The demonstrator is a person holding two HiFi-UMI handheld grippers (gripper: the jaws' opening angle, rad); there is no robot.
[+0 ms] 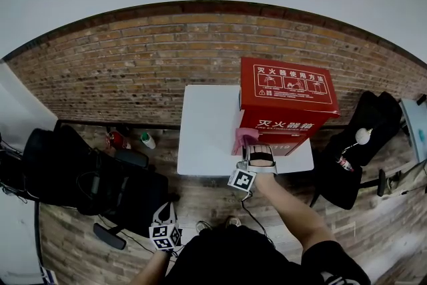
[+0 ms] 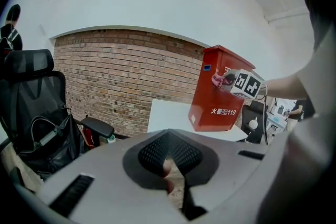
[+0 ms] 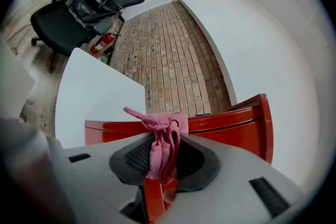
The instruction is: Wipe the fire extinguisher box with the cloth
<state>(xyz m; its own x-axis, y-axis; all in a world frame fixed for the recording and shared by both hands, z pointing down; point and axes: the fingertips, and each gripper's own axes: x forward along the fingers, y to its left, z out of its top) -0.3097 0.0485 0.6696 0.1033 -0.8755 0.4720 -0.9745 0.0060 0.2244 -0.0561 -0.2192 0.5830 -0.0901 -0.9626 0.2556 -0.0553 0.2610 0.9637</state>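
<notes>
The fingers of my right gripper (image 3: pixel 163 161) were closed tight on the pink cloth (image 3: pixel 164 140). A bunch of it was pinched between the dark pads, and a loose tail flopped out to the left. The cloth was pressed against the upper edge of the red fire extinguisher box (image 3: pixel 233 128), at its near left corner. From the head view, the right gripper (image 1: pixel 257 151) reached forward from my arm, with the cloth (image 1: pixel 244 137) touching the box (image 1: pixel 287 100).

The box stood on the right part of a small white table (image 1: pixel 203 127), against a brick wall.

My left gripper (image 2: pixel 170 168) hung low at my left side, well away from the box. Its fingers were drawn together at the tips and held nothing. In the head view the left gripper (image 1: pixel 165 231) was near a black office chair (image 1: pixel 100 190). A small red extinguisher (image 1: pixel 117 139) sat on the floor beyond the chair.

I judged the wiping to be under way, with the cloth in contact at one corner. No smear, damp trail or dust line showed on the red surfaces, so I could not tell which faces were done. The broad front and the top seemingly remained to be covered.
</notes>
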